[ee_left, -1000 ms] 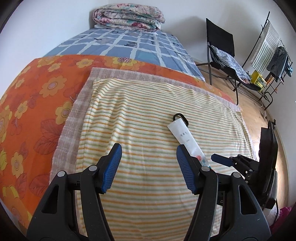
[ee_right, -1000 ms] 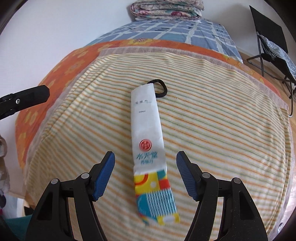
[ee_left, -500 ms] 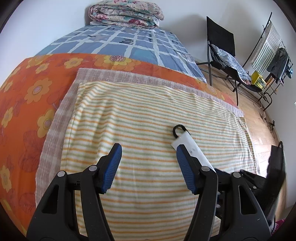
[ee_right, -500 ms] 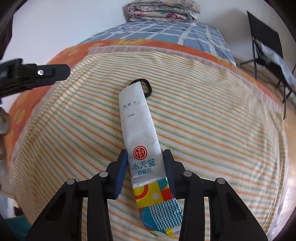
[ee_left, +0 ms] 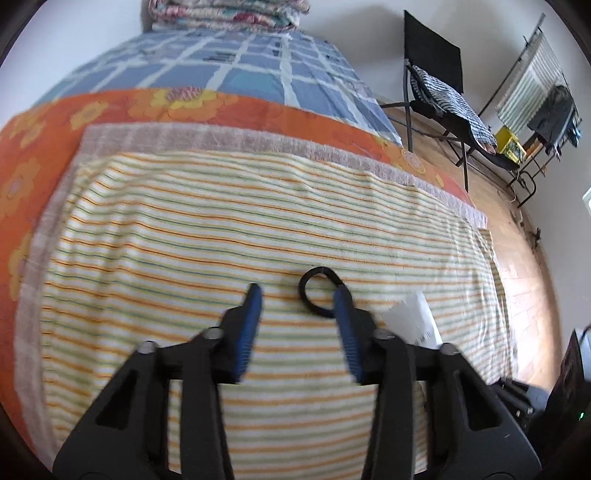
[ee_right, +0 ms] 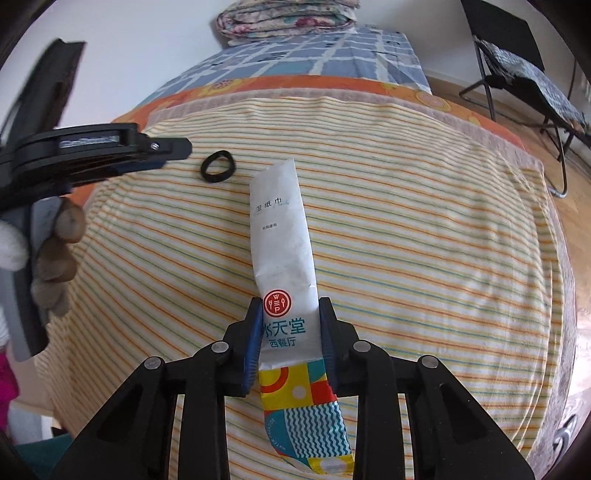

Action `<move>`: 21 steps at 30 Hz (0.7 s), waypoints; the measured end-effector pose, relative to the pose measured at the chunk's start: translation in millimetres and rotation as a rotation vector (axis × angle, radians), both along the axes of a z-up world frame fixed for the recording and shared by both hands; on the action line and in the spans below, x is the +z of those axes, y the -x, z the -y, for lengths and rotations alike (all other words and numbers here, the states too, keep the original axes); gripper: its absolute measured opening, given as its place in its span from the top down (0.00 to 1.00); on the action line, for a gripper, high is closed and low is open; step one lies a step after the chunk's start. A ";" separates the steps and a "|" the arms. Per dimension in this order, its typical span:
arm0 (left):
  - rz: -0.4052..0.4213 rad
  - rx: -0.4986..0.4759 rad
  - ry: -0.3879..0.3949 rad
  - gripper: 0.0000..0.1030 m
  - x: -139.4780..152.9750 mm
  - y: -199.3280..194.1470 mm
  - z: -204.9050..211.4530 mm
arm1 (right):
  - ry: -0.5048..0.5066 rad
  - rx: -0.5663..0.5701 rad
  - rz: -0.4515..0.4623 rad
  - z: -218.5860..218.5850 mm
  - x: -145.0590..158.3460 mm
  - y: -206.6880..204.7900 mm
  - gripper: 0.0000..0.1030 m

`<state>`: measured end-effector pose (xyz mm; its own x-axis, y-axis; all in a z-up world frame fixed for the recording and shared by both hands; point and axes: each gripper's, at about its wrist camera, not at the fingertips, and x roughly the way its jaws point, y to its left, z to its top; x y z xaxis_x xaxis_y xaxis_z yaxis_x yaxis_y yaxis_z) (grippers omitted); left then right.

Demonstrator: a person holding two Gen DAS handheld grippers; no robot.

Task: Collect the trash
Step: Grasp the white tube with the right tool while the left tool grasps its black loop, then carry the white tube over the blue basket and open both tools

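Your right gripper (ee_right: 289, 308) clamped on wet-wipe packet (ee_right: 282, 243), blue pads pressing both its sides near red logo; jaws just closing. Packet's white end points away from you, colourful end hangs toward you. Your left gripper (ee_left: 299, 299) unclenched, jaws just narrowing, nothing pinched; black hair tie (ee_left: 317, 293) lies flat by its right finger, mostly between tips. Both over striped towel (ee_left: 221, 229) on orange flowered sheet (ee_left: 44, 125). Beyond: blue checked blanket (ee_left: 236, 70), folded quilt (ee_right: 288, 18), black chair (ee_left: 436, 81) on wooden floor.
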<state>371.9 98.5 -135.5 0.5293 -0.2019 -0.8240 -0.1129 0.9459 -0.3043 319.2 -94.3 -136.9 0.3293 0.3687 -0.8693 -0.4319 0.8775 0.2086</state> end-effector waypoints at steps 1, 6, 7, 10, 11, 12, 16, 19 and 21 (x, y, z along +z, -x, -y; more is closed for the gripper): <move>-0.008 0.003 0.006 0.67 -2.5 -3.2 0.4 | -0.005 -0.004 -0.005 2.7 -0.2 -1.2 0.74; -0.035 0.015 -0.016 0.68 -14.9 -15.9 8.1 | -0.013 -0.023 -0.008 13.4 -0.8 -3.3 0.74; -0.039 0.013 -0.027 0.72 -16.7 -17.2 10.3 | -0.013 -0.026 -0.008 14.4 -1.1 -4.0 0.74; -0.041 0.001 -0.119 0.85 -20.7 -19.8 20.0 | -0.009 -0.032 -0.007 18.2 -1.7 -4.6 0.74; -0.037 -0.006 -0.142 0.86 -21.1 -20.0 23.0 | -0.007 -0.035 -0.005 19.2 -1.8 -4.6 0.74; -0.033 -0.019 -0.166 0.88 -21.4 -20.5 26.4 | -0.006 -0.038 -0.004 20.1 -1.6 -4.8 0.74; -0.033 -0.025 -0.173 0.97 -19.8 -18.4 23.6 | -0.006 -0.050 0.000 23.1 0.0 -5.1 0.74; -0.024 -0.013 -0.144 0.97 -15.1 -12.0 18.4 | -0.022 -0.062 -0.004 25.1 1.7 -5.8 0.80; -0.014 -0.012 -0.146 0.97 -10.4 -6.0 16.3 | -0.036 -0.068 -0.006 25.8 5.1 -5.2 0.80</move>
